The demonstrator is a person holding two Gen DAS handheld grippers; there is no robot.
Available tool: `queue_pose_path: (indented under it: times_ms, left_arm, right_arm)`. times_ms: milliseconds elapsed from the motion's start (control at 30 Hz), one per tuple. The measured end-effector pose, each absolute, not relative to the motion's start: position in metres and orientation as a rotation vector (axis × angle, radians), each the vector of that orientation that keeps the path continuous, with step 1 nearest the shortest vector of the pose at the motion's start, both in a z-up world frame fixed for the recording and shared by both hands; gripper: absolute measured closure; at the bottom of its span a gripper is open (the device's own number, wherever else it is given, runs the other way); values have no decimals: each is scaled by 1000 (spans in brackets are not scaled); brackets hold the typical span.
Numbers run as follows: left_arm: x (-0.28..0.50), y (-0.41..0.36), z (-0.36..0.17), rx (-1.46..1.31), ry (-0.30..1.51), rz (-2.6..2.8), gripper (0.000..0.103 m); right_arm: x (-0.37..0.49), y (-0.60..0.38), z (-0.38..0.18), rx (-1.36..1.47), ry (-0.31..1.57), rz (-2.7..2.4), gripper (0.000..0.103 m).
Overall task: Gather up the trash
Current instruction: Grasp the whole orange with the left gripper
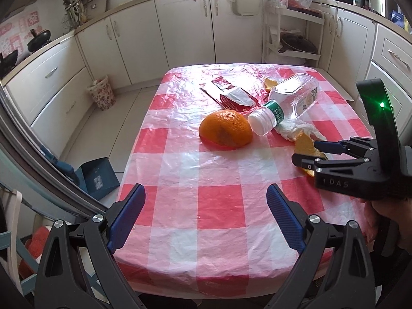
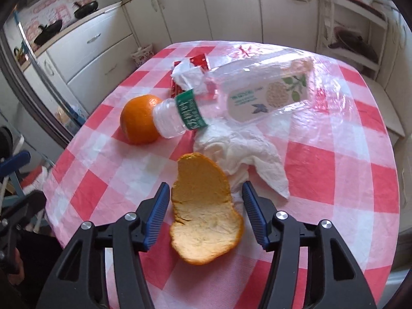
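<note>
Bottle (image 2: 242, 95) hides part of crumpled tissue (image 2: 247, 152) and wrapper (image 2: 195, 60).

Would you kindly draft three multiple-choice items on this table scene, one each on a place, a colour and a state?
1. Where does the flat piece of orange peel lie?
A. between the right gripper's jaws
B. under the bottle
C. on the floor

2. What colour is the band at the neck of the clear plastic bottle?
A. blue
B. green
C. yellow

3. How does the bottle rest on the red-and-white checked tablecloth?
A. upright
B. on its side
C. upside down

Answers: 1 A, the peel sits between the open blue pads, untouched. 2 B, the band is green with white print. 3 B, its white cap points sideways towards the half orange.
</note>
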State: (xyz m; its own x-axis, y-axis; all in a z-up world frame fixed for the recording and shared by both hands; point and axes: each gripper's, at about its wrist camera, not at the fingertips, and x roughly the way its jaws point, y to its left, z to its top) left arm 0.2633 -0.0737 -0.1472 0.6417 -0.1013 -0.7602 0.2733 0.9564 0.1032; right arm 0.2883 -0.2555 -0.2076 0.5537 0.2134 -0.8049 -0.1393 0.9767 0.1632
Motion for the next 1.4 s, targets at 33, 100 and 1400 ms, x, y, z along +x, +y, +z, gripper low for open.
queue_pose_path:
  times_ms: [33,100,1400]
  left_arm:
    - [264,-73,-147,214,849,-214,12]
    - [264,-72,-147,208,850,-215,12]
    - [409,-110,-184,154,1016,-255,12]
  right_arm:
    - [287,-254,-207,68,957,213,59]
    - [283,-257,-202,58,946,225,67]
    - [254,-368,-174,275,920,95,47]
